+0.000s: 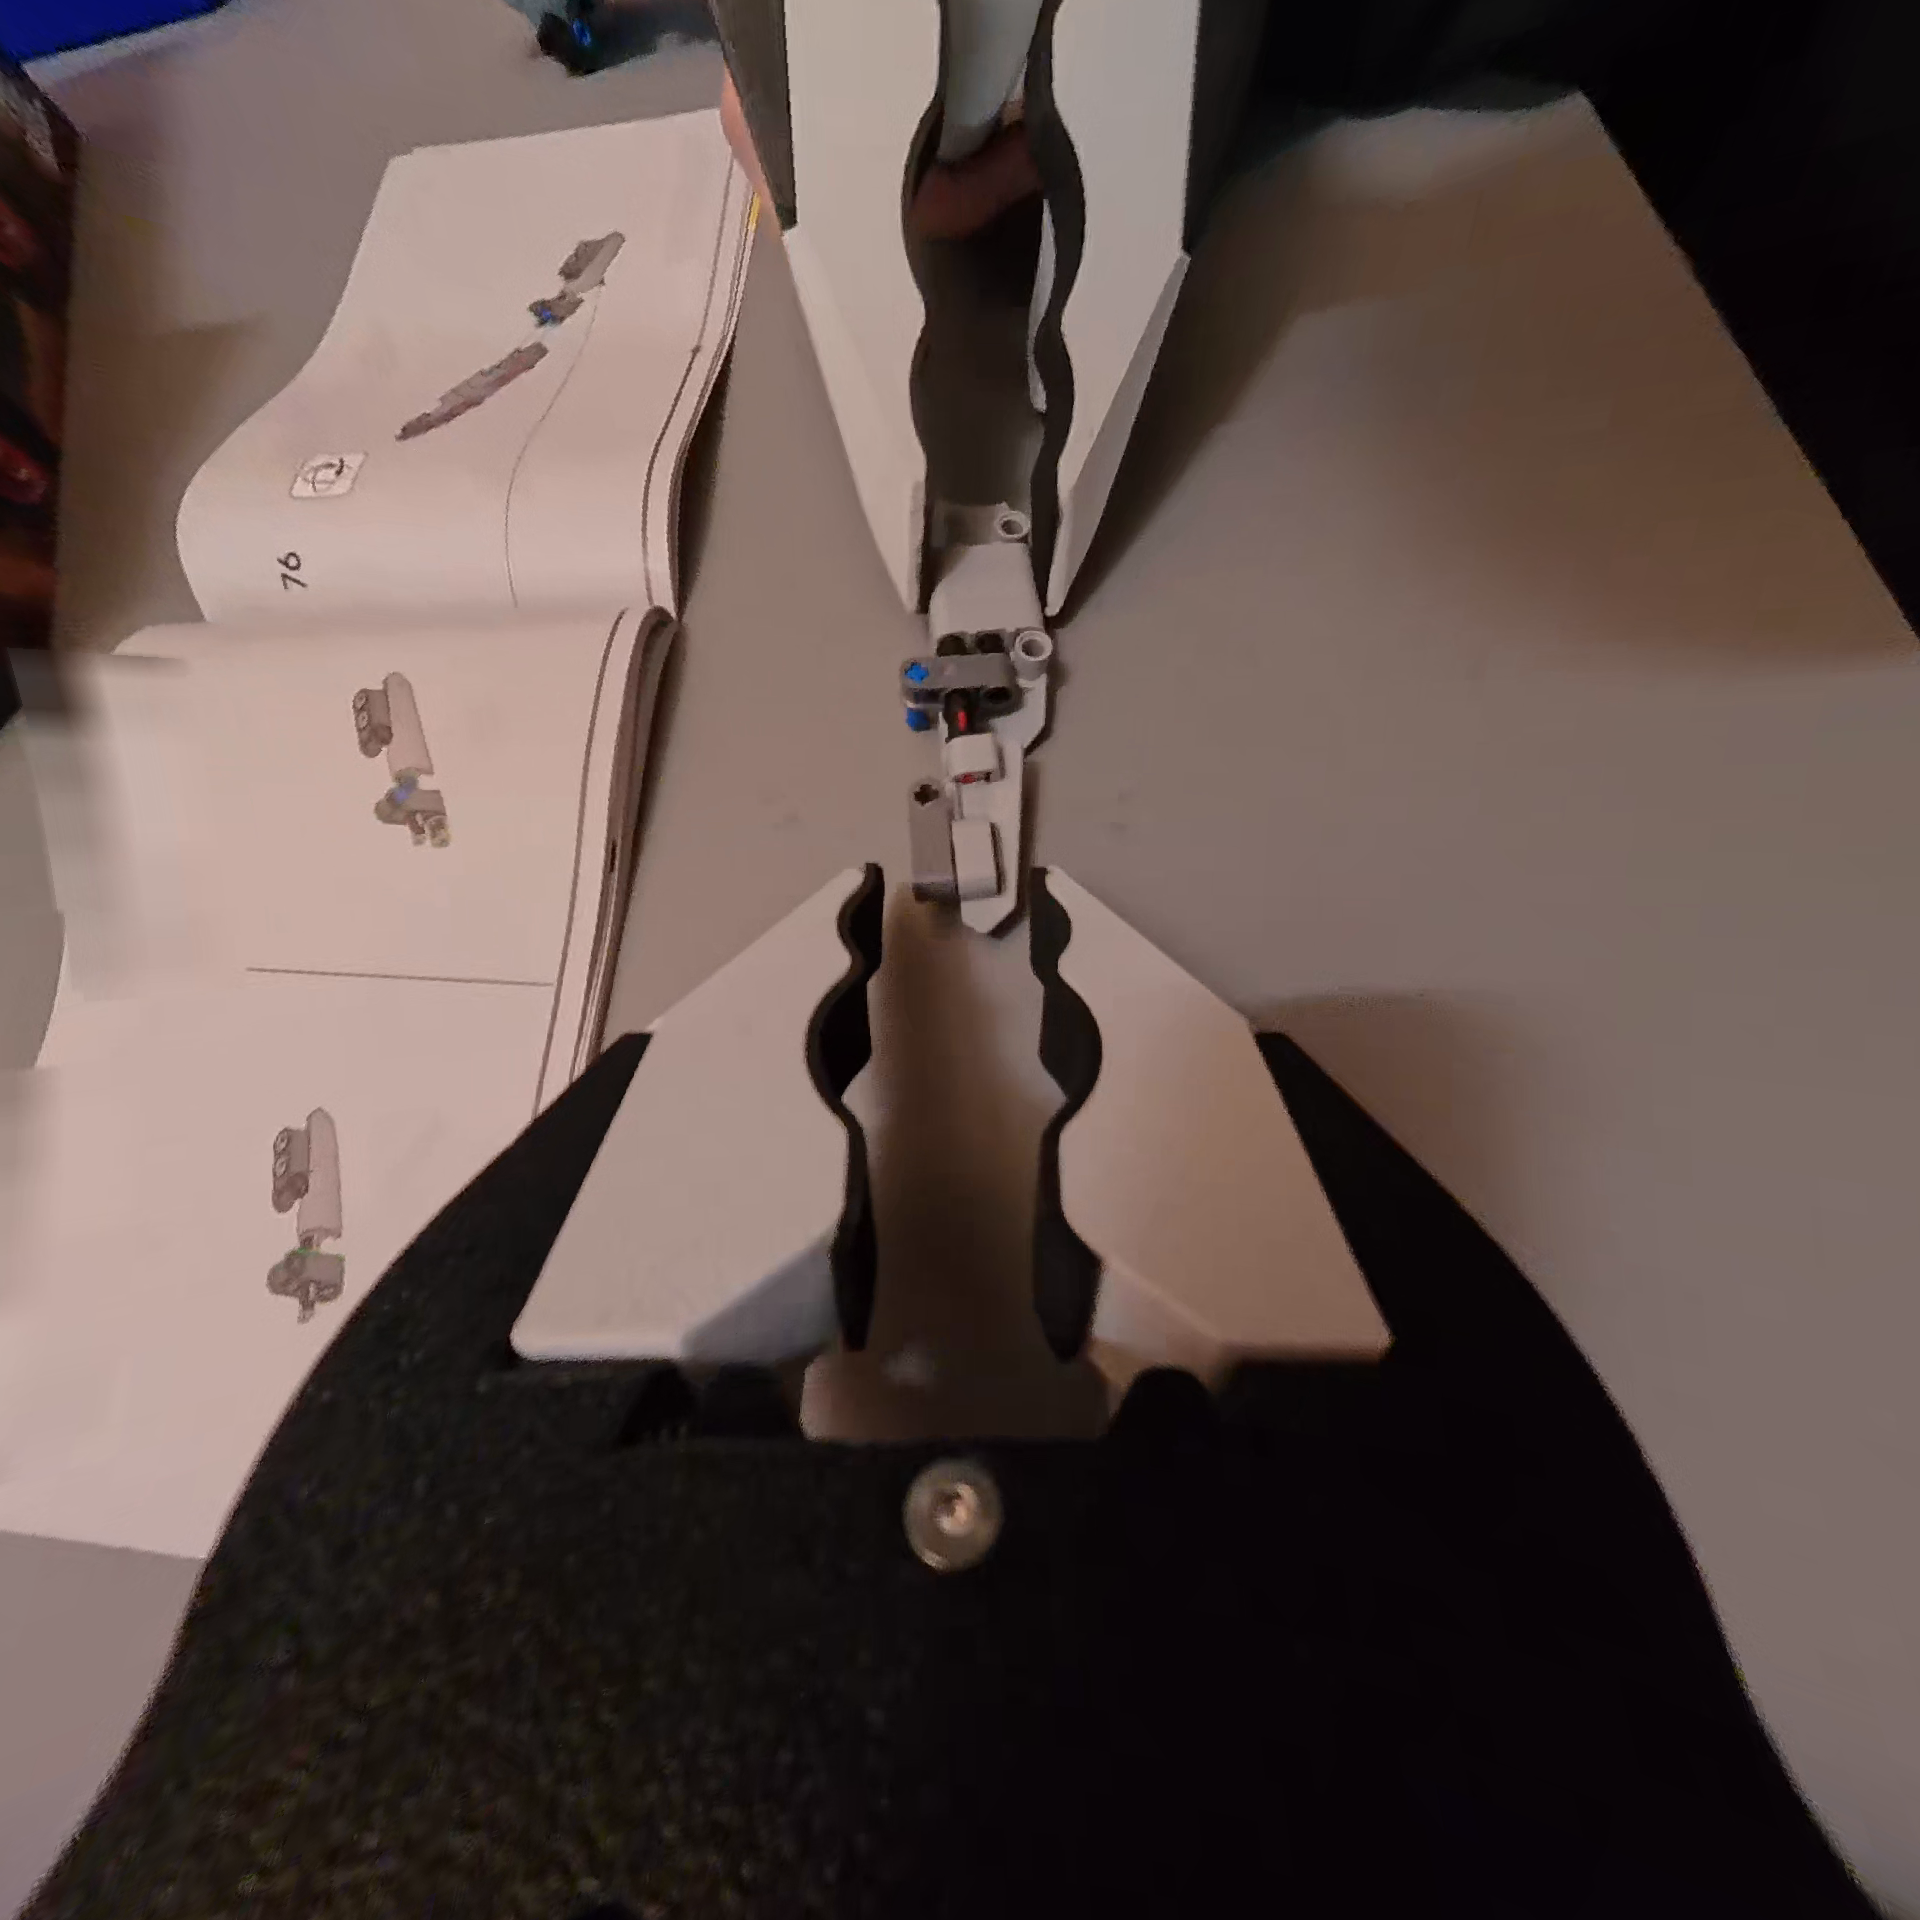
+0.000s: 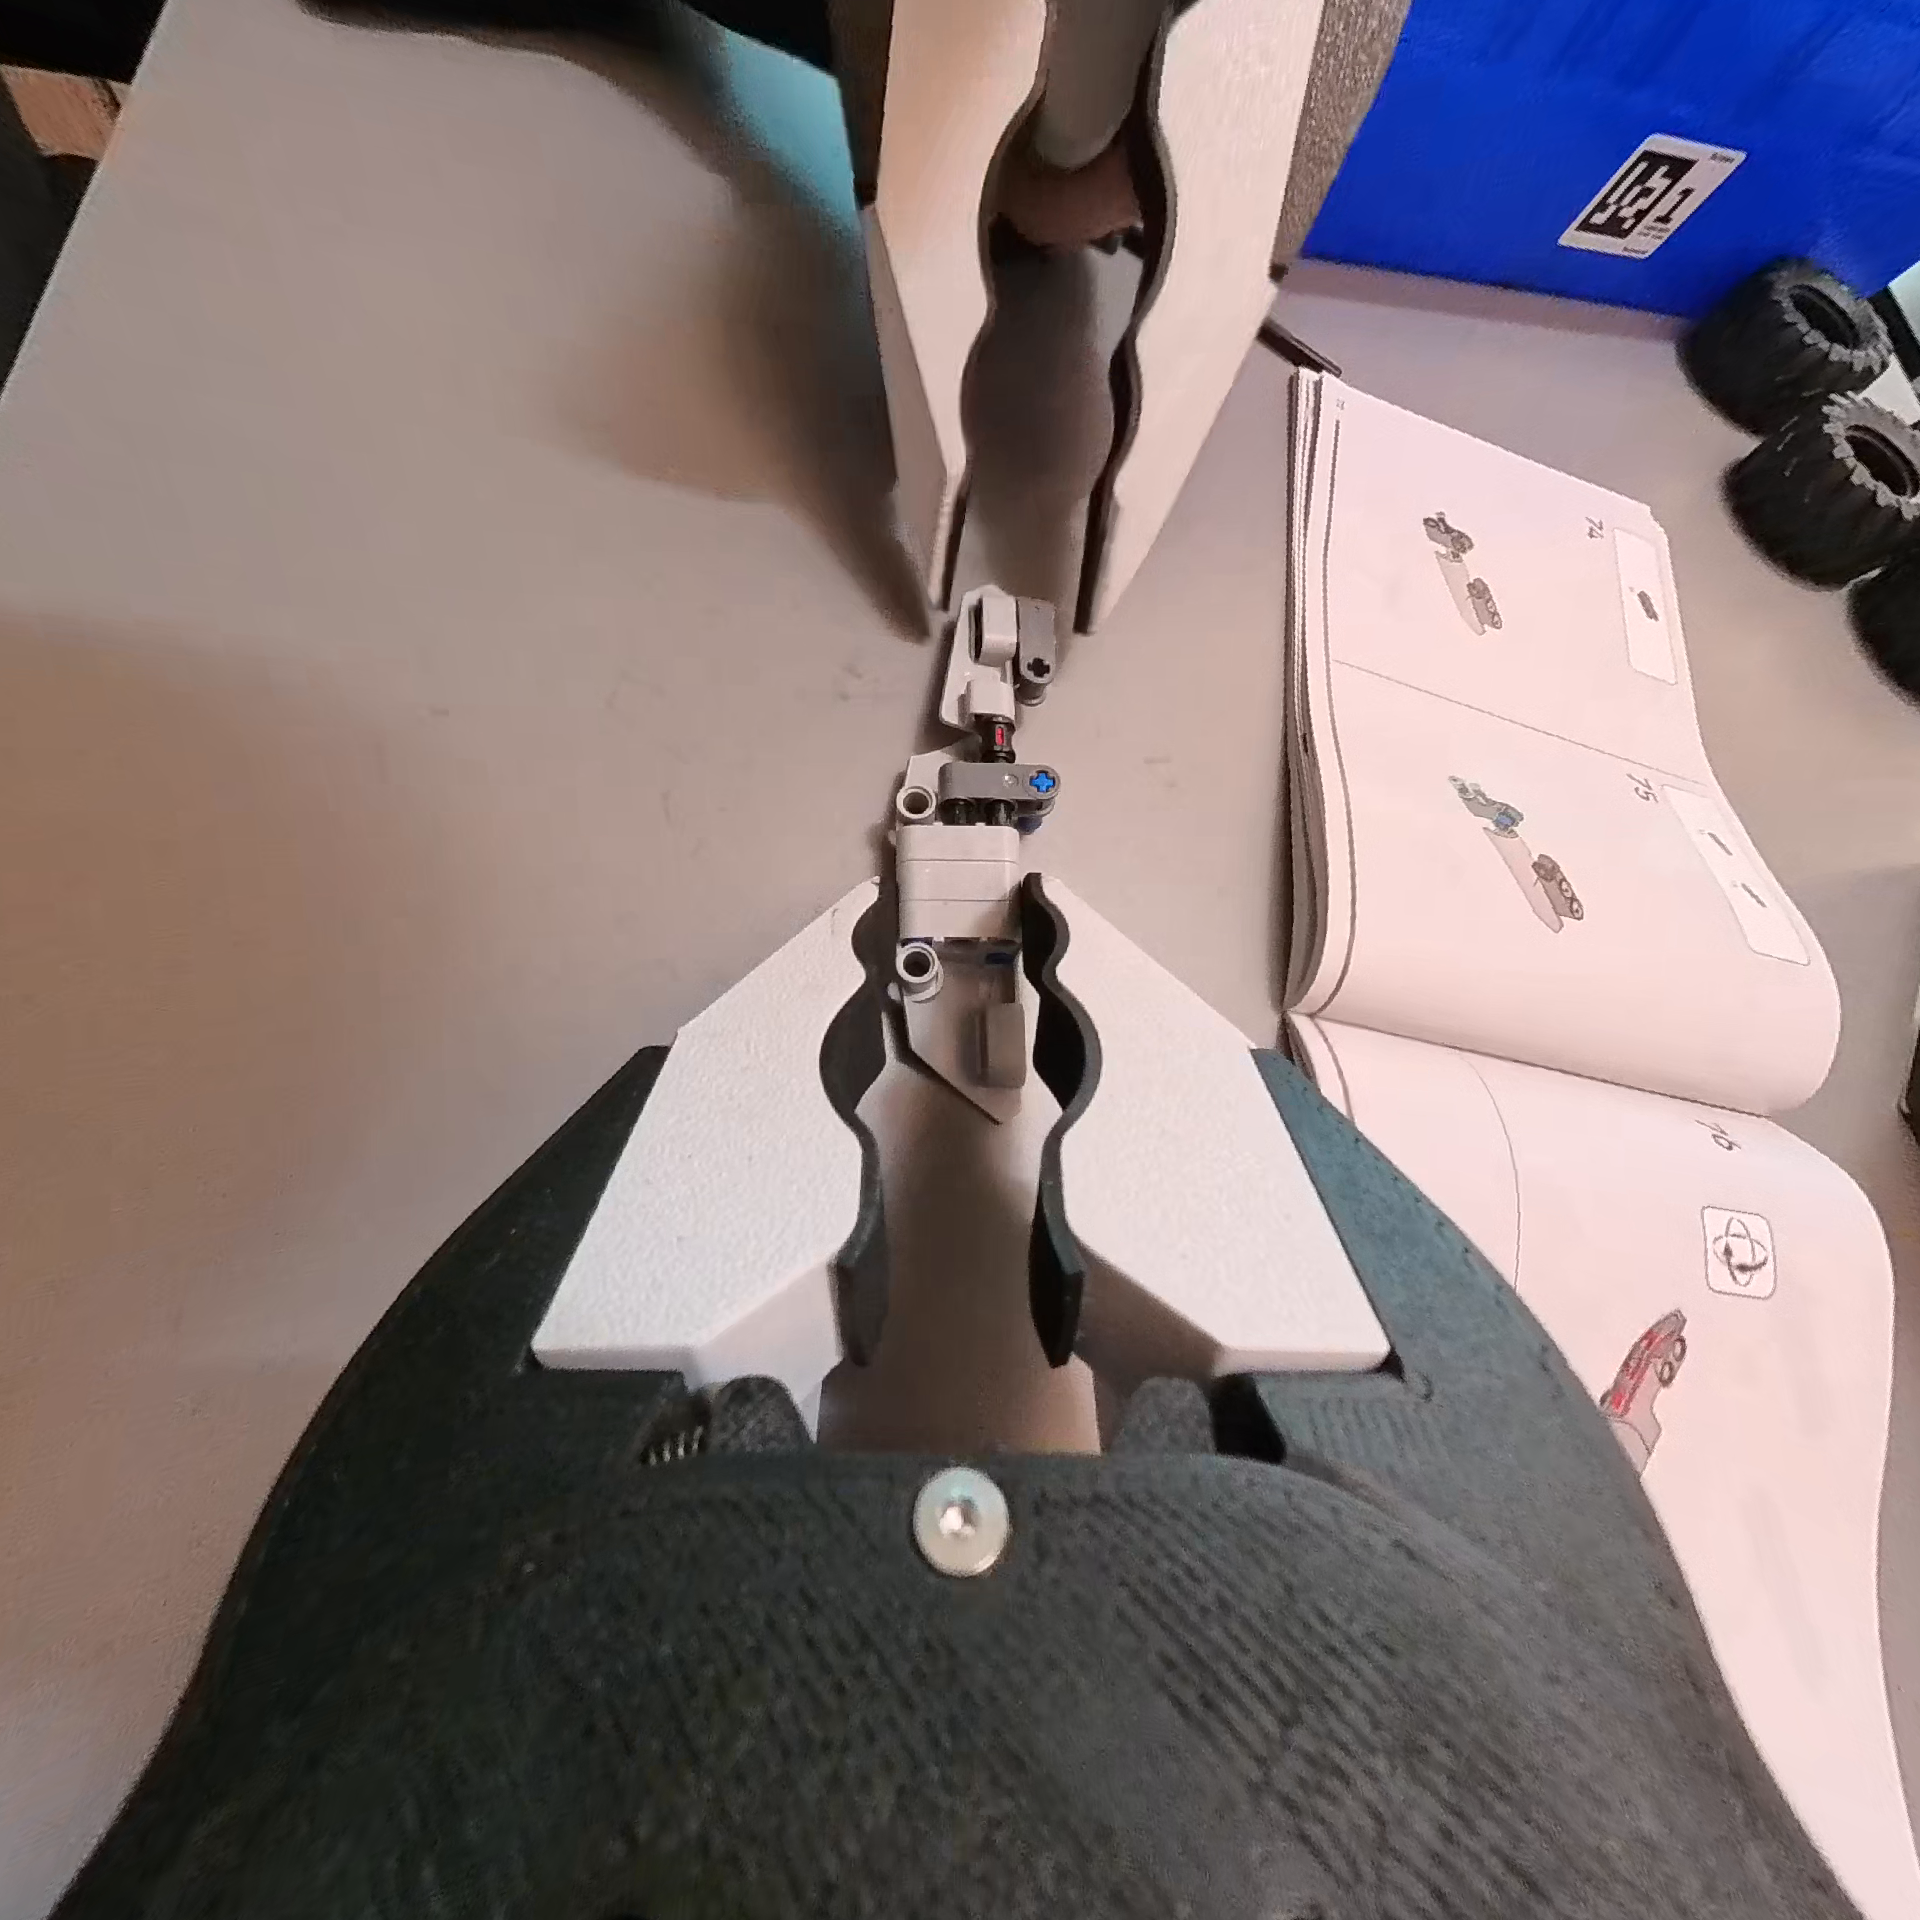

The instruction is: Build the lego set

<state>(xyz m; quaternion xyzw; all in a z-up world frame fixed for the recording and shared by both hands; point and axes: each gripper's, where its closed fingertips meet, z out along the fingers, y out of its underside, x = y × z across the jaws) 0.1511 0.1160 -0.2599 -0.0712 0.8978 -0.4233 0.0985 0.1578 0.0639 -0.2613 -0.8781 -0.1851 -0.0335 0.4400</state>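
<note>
A slim grey Lego assembly (image 1: 982, 707) with a dark beam, blue pins and a red-marked axle stretches between my two grippers, which face each other over the table. My right gripper (image 2: 953, 899) is shut on one end of the assembly (image 2: 961, 873); it shows at the top of the left wrist view (image 1: 987, 592). My left gripper (image 1: 954, 883) is open, with the assembly's other end just inside its fingertips and touching neither finger. It shows at the top of the right wrist view (image 2: 1013, 618).
An open instruction booklet (image 1: 416, 779) lies on the pale table beside the grippers, also in the right wrist view (image 2: 1507, 831). Black tyres (image 2: 1808, 343) and a blue box (image 2: 1558, 125) with a black-and-white tag stand behind it. A dark box (image 1: 31, 364) stands at the left edge. About 6 cm separates my left fingertips from my right.
</note>
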